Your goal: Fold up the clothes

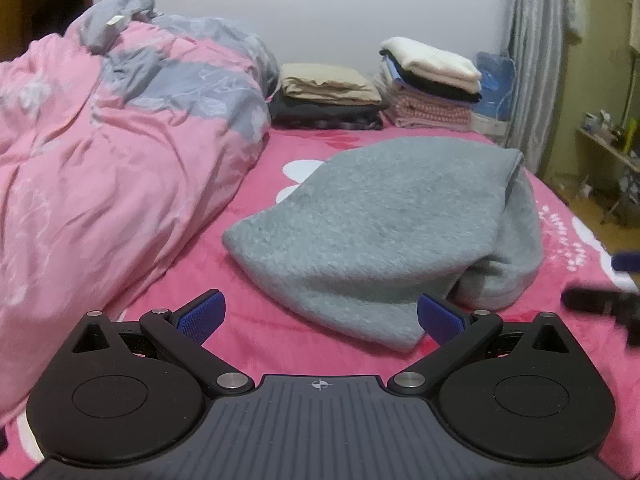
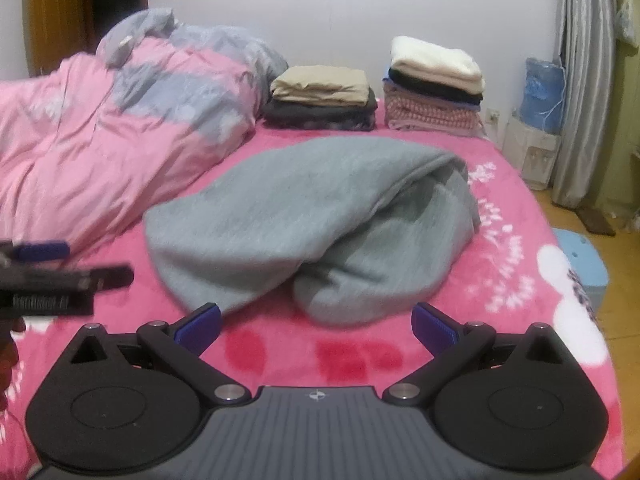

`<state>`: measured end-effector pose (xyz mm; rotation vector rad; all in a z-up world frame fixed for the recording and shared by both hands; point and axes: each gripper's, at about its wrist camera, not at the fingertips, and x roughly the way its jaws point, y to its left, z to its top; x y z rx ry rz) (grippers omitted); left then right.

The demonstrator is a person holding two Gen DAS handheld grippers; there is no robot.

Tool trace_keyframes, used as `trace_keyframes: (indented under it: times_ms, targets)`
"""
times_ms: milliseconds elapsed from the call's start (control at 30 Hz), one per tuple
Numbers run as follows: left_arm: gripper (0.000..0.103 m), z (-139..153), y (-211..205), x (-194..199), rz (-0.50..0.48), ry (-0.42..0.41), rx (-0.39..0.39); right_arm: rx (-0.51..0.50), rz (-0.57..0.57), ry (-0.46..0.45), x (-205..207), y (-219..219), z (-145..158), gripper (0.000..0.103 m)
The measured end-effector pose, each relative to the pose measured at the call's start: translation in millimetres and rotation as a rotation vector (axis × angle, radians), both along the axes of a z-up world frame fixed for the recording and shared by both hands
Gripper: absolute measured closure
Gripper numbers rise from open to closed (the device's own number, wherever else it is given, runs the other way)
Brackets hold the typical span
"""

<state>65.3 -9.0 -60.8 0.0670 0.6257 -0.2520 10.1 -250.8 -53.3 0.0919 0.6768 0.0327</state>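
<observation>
Centre frame, on pink bedsheet (image 2: 520, 264): 1 grey fleece garment (image 2: 304, 224), doubled over loosely, edges uneven. Left gripper (image 1: 320, 314) and right gripper (image 2: 316, 322): both spread, empty, short of its near hem. Judged mid-fold or just laid down; any further fold needs both near corners pinched.

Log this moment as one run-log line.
left gripper: jaws open, empty | right gripper: jaws open, empty | grey sweater: partly folded on pink bedsheet | two folded stacks behind

Plain white wall (image 2: 340, 8) behind bed (image 2: 520, 248), grey curtain (image 2: 584, 80) right, yellow wooden floor (image 2: 624, 264), cluttered shelf (image 1: 608, 144).
</observation>
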Motion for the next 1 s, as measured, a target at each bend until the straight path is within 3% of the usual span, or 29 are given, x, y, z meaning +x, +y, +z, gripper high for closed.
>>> trace_keyframes:
  times_ms: [133,300,333,367,500,533,733,767,800,833,867,1000]
  targets:
    - [0.001,-7,-4,14,-0.034,-0.023,0.036,0.081,0.000,-0.003,32,-20,-2,0.000]
    - [0.014,-16,-14,21,-0.118,-0.016,0.088,0.201,-0.039,0.040,77,-32,-15,0.004]
    - [0.022,-18,-17,22,-0.139,-0.012,0.094,0.231,-0.048,0.048,85,-34,-18,0.006]
    - [0.027,-19,-19,22,-0.160,-0.007,0.100,0.258,-0.060,0.053,92,-36,-21,0.010]
    - [0.029,-27,-30,24,-0.249,-0.007,0.128,0.336,-0.110,0.069,113,-43,-35,0.026]
    - [0.031,-30,-34,24,-0.265,-0.012,0.140,0.350,-0.115,0.075,117,-44,-39,0.034]
    - [0.054,-47,-49,39,-0.299,-0.018,0.208,0.420,-0.120,0.115,138,-51,-62,0.070]
    - [0.066,-49,-49,42,-0.298,-0.016,0.208,0.430,-0.110,0.110,139,-52,-63,0.079]
    - [0.073,-50,-48,45,-0.295,-0.006,0.204,0.442,-0.097,0.094,137,-52,-62,0.081]
    - [0.090,-51,-46,47,-0.288,0.012,0.187,0.454,-0.082,0.074,134,-52,-60,0.086]
    - [0.100,-51,-44,49,-0.281,0.031,0.166,0.466,-0.065,0.052,129,-52,-57,0.089]
    - [0.103,-45,-33,44,-0.281,0.057,0.079,0.491,0.027,-0.046,108,-49,-39,0.091]
